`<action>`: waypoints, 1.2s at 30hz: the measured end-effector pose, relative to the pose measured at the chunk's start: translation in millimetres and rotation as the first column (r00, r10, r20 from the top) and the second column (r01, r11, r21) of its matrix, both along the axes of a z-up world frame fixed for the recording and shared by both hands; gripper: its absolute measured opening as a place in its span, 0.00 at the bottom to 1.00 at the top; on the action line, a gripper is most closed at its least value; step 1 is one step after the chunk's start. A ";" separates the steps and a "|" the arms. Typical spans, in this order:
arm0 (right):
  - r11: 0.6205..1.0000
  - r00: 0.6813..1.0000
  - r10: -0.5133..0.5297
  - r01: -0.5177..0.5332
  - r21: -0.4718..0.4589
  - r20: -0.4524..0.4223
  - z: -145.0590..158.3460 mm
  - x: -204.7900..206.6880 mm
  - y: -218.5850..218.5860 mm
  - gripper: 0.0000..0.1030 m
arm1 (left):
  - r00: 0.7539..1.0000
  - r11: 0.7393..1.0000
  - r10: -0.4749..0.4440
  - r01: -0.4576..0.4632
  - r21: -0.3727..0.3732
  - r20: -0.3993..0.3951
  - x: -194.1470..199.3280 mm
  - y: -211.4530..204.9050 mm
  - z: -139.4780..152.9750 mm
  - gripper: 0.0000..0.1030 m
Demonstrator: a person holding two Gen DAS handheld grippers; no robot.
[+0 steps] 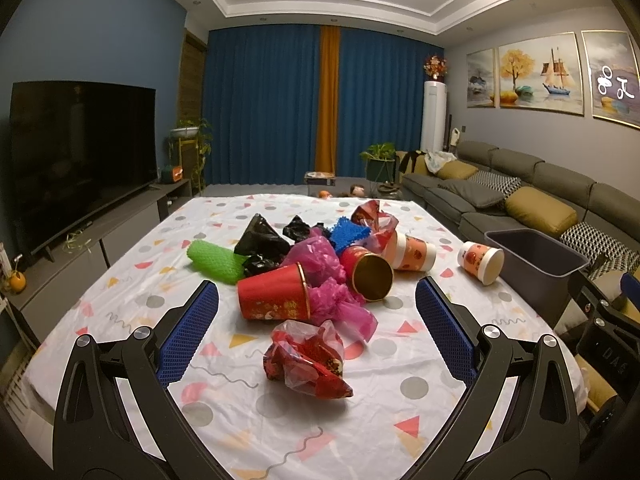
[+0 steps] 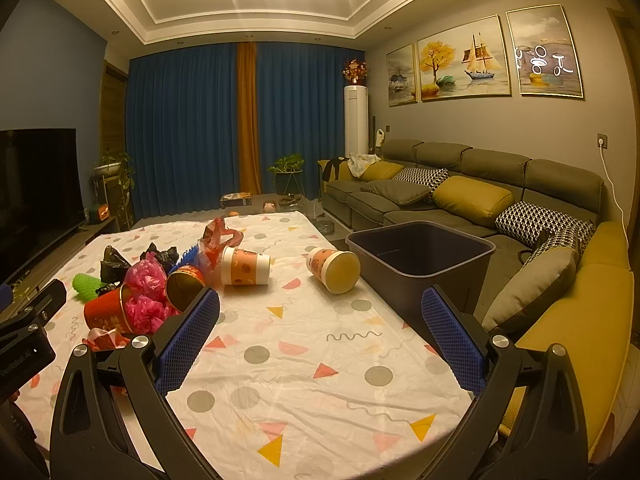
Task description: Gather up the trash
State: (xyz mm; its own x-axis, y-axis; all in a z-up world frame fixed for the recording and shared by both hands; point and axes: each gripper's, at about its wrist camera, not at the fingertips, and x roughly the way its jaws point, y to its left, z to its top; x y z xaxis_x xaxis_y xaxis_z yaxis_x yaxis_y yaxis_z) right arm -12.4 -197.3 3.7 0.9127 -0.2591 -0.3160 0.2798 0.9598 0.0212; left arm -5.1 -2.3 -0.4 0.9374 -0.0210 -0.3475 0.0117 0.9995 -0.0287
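Note:
Trash lies heaped on the patterned tablecloth (image 1: 280, 420): a crumpled red wrapper (image 1: 308, 360) nearest me, a tipped red cup (image 1: 272, 294), a gold-lined red cup (image 1: 370, 274), pink plastic (image 1: 320, 260), black bags (image 1: 260, 236), green mesh (image 1: 212, 262) and blue mesh (image 1: 350, 232). Two orange-printed paper cups (image 2: 244, 266) (image 2: 334, 268) lie on their sides. A dark bin (image 2: 420, 254) stands at the table's right edge. My left gripper (image 1: 318, 312) is open, with the red wrapper between its fingers' line but untouched. My right gripper (image 2: 320, 320) is open over bare cloth.
A grey sofa with yellow and patterned cushions (image 2: 472, 196) runs along the right, close behind the bin. A television (image 1: 80, 160) on a low cabinet stands to the left. Blue curtains (image 1: 272, 108) and potted plants (image 1: 380, 156) are beyond the table's far edge.

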 end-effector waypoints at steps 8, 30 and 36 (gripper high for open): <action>1.000 1.000 0.015 -0.015 -0.004 0.005 -2.3 3.8 4.9 0.95 | 1.000 1.000 0.001 -0.001 0.003 0.001 3.0 10.0 -8.8 0.94; 0.988 0.988 0.154 -0.154 -0.012 -0.028 -29.6 43.4 45.5 0.95 | 0.982 0.997 -0.077 0.072 -0.037 -0.175 55.5 43.3 -73.6 0.88; 0.989 0.989 0.147 -0.147 -0.005 -0.036 -33.5 50.5 45.5 0.95 | 0.957 0.991 -0.128 0.115 -0.065 -0.260 79.0 38.0 -87.6 0.59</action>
State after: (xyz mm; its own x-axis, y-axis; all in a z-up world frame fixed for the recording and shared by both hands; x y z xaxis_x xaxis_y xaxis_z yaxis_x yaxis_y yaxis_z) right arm 38.1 -151.8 -29.8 0.9293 -0.1258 -0.3473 0.1364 0.9906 0.0060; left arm 73.9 35.7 -88.0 0.8023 -0.1520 -0.5772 0.1187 0.9883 -0.0954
